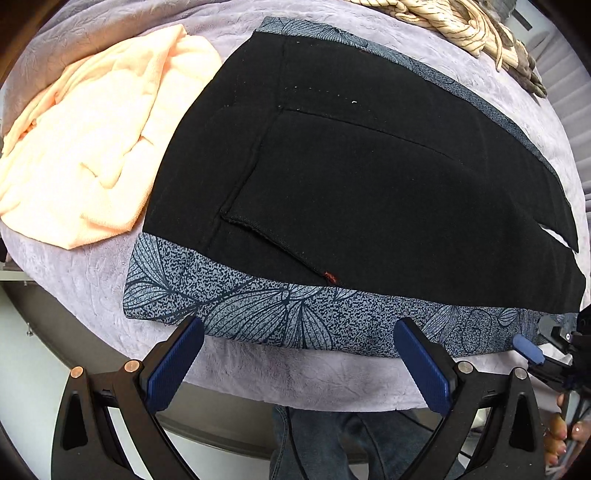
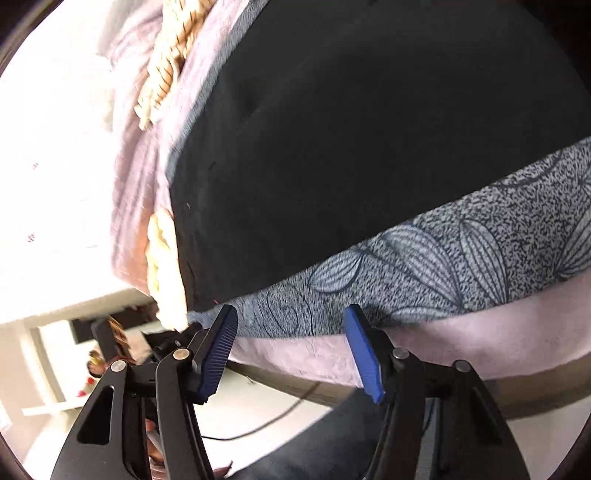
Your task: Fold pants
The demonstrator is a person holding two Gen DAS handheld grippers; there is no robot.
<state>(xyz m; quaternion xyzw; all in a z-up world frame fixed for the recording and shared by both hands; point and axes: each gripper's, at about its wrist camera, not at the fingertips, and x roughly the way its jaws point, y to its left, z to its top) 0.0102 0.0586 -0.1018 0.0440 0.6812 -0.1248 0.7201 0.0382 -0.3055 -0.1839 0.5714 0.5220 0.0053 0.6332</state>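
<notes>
At the bottom of the left wrist view, the left tongs [image 1: 299, 328] stand wide and empty over the patterned pants' [image 1: 258, 306] near hem, poised to pinch it. The right tongs [image 2: 290, 314] gape partway, holding nothing (aimed at that same edge). Mid-frame, a black garment [image 1: 369, 177] covers the pants on the lilac-covered desk [image 1: 295, 373]. Upper left lies a peach cloth [image 1: 92, 140]; top right, a striped heap [image 1: 454, 22].

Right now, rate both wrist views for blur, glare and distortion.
Left wrist view: sharp, evenly lit, with stitching readable on the black folded pants; fisheye bends the lilac plush cover's edge. Right wrist view: smeared by motion blur, the patterned grey-blue cloth soft, and the background at left blown out white.
</notes>
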